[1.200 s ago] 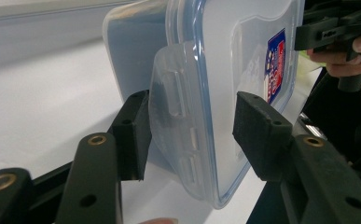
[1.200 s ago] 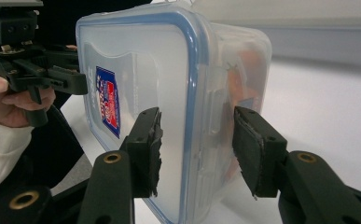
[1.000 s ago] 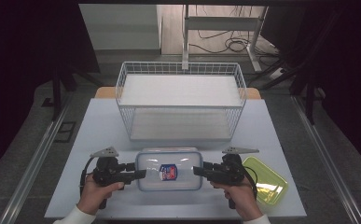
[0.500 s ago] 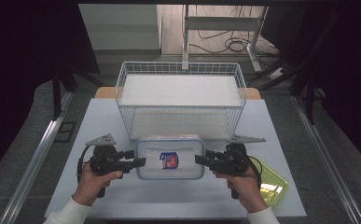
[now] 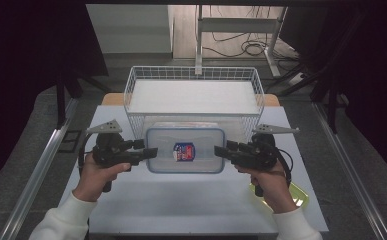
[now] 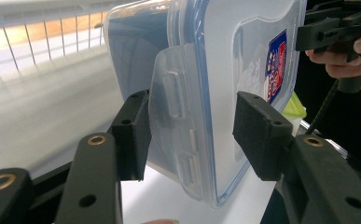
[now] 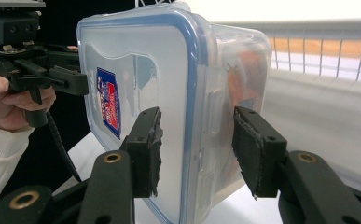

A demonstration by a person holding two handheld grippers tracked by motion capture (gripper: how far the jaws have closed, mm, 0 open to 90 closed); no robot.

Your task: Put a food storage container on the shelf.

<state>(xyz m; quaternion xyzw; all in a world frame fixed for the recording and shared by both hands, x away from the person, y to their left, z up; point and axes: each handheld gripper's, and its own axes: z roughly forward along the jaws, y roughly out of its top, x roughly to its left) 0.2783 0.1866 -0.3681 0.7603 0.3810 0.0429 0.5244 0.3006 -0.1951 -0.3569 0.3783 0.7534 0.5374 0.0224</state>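
Note:
A clear plastic container [image 5: 185, 150] with a blue-rimmed lid and a small red and blue label hangs above the table, just in front of the wire basket [image 5: 193, 71]. My left gripper [image 5: 151, 152] is shut on its left end, my right gripper [image 5: 220, 150] on its right end. In the left gripper view the pads [image 6: 257, 135] clamp the container [image 6: 215, 84] over a side latch, with my left gripper [image 6: 194, 135] around it. In the right gripper view my right gripper [image 7: 197, 149] pinches the container [image 7: 169, 70] at the lid edge. Something orange lies inside.
The white wire basket stands at the table's far side with a pale floor. A yellow-green tray [image 5: 298, 197] lies on the white table [image 5: 181, 205] at the near right, partly under the right hand. Metal rails run along both table sides.
Both grippers have risen with the container between them. It has left the table and now hangs higher, closer to the basket's front wall.

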